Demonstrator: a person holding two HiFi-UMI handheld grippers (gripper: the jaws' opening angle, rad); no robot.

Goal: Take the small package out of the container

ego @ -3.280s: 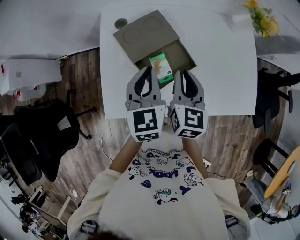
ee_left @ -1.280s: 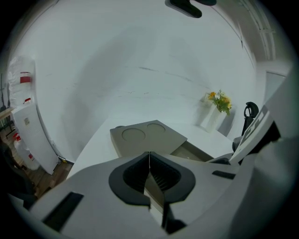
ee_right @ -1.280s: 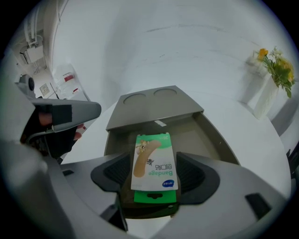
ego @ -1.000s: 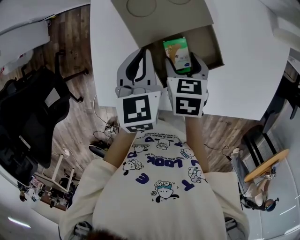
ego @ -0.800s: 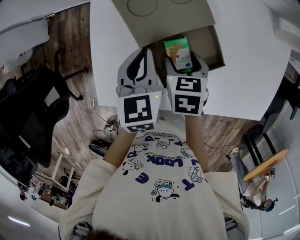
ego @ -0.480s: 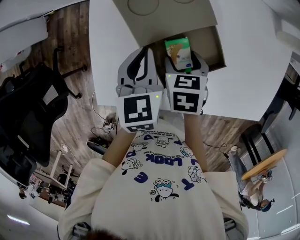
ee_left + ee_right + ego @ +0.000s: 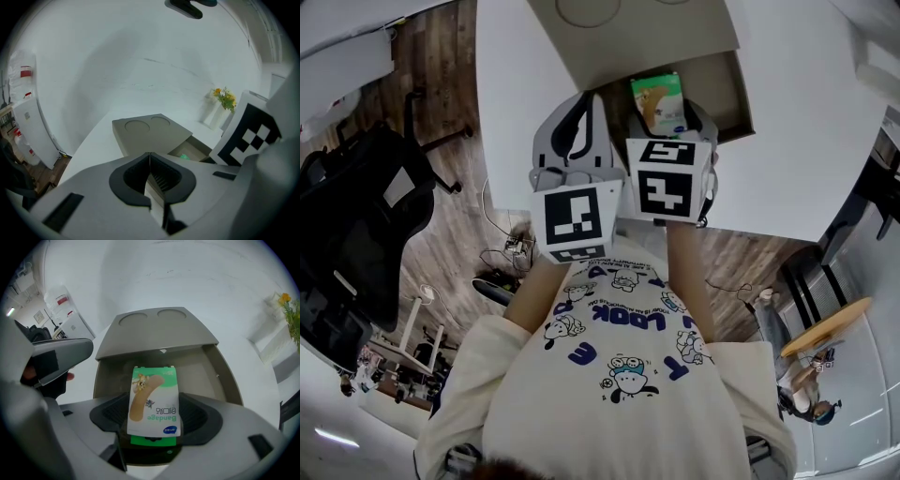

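My right tongs (image 7: 154, 425) pinch the small package (image 7: 153, 394) to clear the container (image 7: 213, 376) at twelve o'clock; my left tongs (image 7: 150, 177) sit pressed together, unneeded.

small package (image 7: 153, 399): glossy printed film. container (image 7: 154, 333): matt grey-brown, cardboard-like. table (image 7: 787, 159): smooth white. floor (image 7: 473, 225), left of frame: wood planks.

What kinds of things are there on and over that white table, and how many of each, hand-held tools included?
Tools: 2, the left tool shut and empty, the right tool holding the package
Container: 1
Small package: 1
Vase of flowers: 1
Total: 5
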